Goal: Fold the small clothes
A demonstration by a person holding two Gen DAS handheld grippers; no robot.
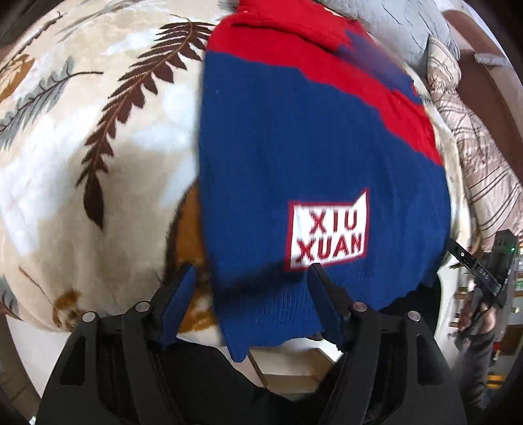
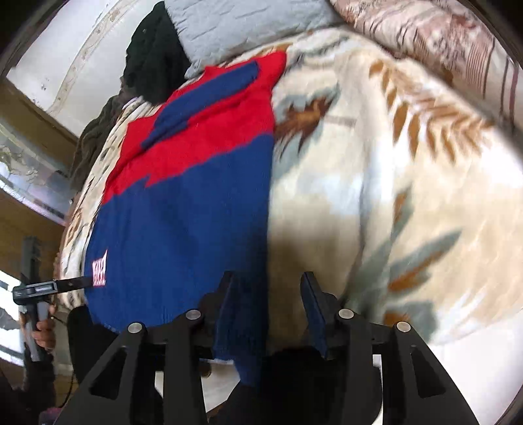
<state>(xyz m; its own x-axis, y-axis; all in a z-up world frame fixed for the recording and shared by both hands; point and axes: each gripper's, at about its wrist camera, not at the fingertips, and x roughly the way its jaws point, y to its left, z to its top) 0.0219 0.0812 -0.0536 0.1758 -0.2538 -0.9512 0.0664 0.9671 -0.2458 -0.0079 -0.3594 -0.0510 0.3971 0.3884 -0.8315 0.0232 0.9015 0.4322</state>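
Note:
A small knitted sweater (image 1: 310, 157), blue below and red above with a white "XIU XUAN" patch (image 1: 328, 233), lies flat on a cream leaf-print blanket (image 1: 81, 163). Its sleeves are folded in over the red part. My left gripper (image 1: 251, 271) is open, its jaws standing either side of the sweater's near left hem corner, which hangs over the bed edge. The sweater also shows in the right wrist view (image 2: 183, 212). My right gripper (image 2: 268, 281) is open around the near right hem corner. The left gripper also shows in the right wrist view (image 2: 75, 282) at the far hem.
A grey quilted pillow (image 2: 235, 29) and dark clothes (image 2: 153, 55) lie beyond the sweater's collar. A striped beige duvet (image 1: 474, 147) runs along the bed's right side. The bed edge (image 1: 39, 343) is just under both grippers.

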